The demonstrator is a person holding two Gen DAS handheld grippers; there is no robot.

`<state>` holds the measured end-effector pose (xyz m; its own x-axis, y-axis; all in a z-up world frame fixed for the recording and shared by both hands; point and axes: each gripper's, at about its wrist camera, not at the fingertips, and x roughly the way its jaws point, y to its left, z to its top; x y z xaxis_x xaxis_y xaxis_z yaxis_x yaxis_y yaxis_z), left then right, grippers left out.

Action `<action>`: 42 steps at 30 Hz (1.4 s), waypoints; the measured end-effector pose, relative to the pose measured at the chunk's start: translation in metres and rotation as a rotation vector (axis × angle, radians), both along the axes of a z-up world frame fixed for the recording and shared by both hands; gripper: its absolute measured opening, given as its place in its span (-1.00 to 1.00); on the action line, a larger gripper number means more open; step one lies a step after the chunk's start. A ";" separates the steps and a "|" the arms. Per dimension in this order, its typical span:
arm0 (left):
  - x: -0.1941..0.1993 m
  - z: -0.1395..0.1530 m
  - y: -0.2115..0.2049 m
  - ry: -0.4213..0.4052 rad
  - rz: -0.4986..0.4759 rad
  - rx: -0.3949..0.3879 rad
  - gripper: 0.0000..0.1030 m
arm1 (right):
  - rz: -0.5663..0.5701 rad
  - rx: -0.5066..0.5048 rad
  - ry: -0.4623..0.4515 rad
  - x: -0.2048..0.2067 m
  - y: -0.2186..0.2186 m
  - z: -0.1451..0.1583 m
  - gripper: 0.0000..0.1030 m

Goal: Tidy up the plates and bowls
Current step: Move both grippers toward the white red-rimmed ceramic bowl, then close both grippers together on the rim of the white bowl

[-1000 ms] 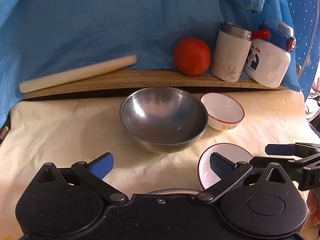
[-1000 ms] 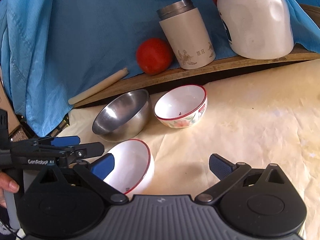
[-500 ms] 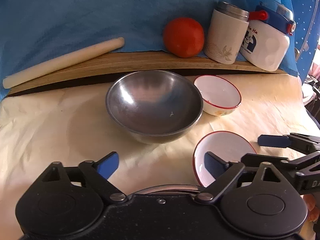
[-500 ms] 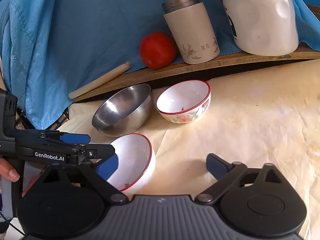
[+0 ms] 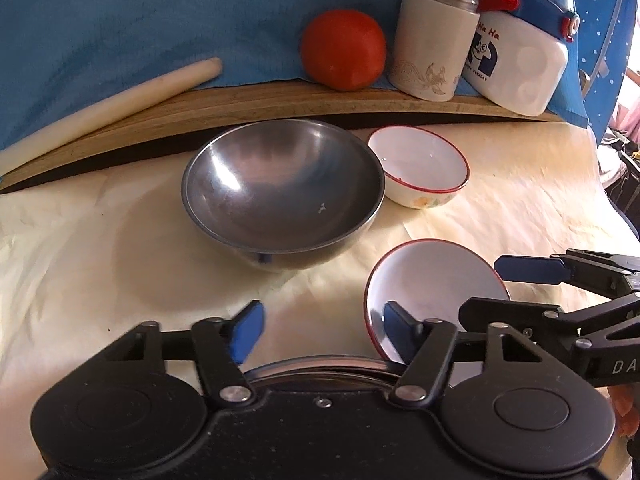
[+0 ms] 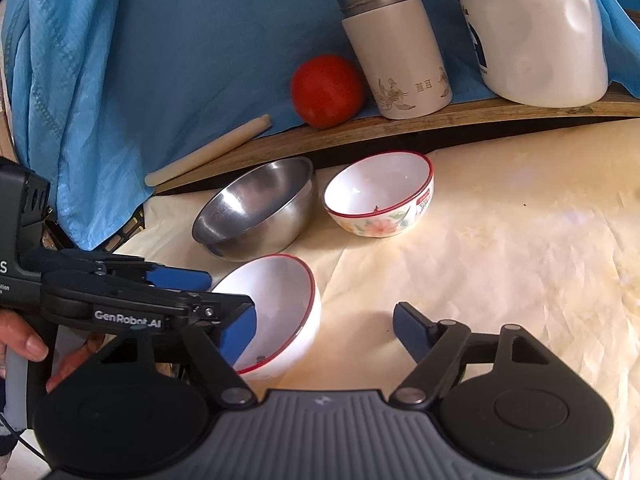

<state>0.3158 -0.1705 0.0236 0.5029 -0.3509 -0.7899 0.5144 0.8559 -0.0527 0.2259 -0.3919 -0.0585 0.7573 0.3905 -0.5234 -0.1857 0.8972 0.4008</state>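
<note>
Closing, both sets of jaws, neither pressing on anything. Left gripper (image 5: 322,326): blue pads part-way open over bare cream cloth (image 5: 80,264), its right pad in front of the near white bowl's rim without clear contact; curved metal rim of something just under the gripper body, identity unclear. Right gripper (image 6: 324,330): jaws wider, left pad overlapping the near bowl's inner wall in view, contact not determinable; right pad over bare cloth.

Near white bowl with red rim (image 5: 436,276) at 2 o'clock from the left gripper, upright, empty. Left gripper seen in right wrist view at 9 o'clock, held by a hand (image 6: 24,344).

Further out at 12 o'clock: steel bowl (image 5: 280,192), upright, empty. Floral bowl with red rim (image 5: 420,168) at 3 o'clock of the steel bowl, just beside it, touching or not unclear.

Farthest: wooden board (image 5: 280,100) against blue cloth (image 5: 160,20), carrying rolling pin (image 5: 104,108), tomato (image 5: 344,56), beige thermos (image 5: 432,44), white jug with blue lid (image 5: 524,52).
</note>
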 end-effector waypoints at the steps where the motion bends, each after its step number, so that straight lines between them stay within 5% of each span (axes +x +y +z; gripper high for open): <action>1: 0.000 0.000 0.000 0.003 -0.001 -0.004 0.23 | 0.004 0.006 0.001 0.000 0.000 0.000 0.51; 20: -0.006 0.002 -0.006 0.000 -0.013 -0.017 -0.29 | -0.013 -0.009 -0.017 -0.003 0.002 -0.004 -0.04; 28: -0.011 0.006 -0.021 0.006 -0.064 0.019 -0.75 | 0.036 0.029 -0.029 -0.006 0.005 -0.004 -0.39; 35: -0.017 0.009 -0.029 -0.016 -0.028 0.051 -0.81 | 0.023 0.084 -0.017 -0.005 -0.002 -0.005 -0.59; 42: -0.019 0.012 -0.037 -0.004 0.016 -0.008 -0.87 | -0.061 0.097 -0.020 -0.005 -0.014 -0.007 -0.74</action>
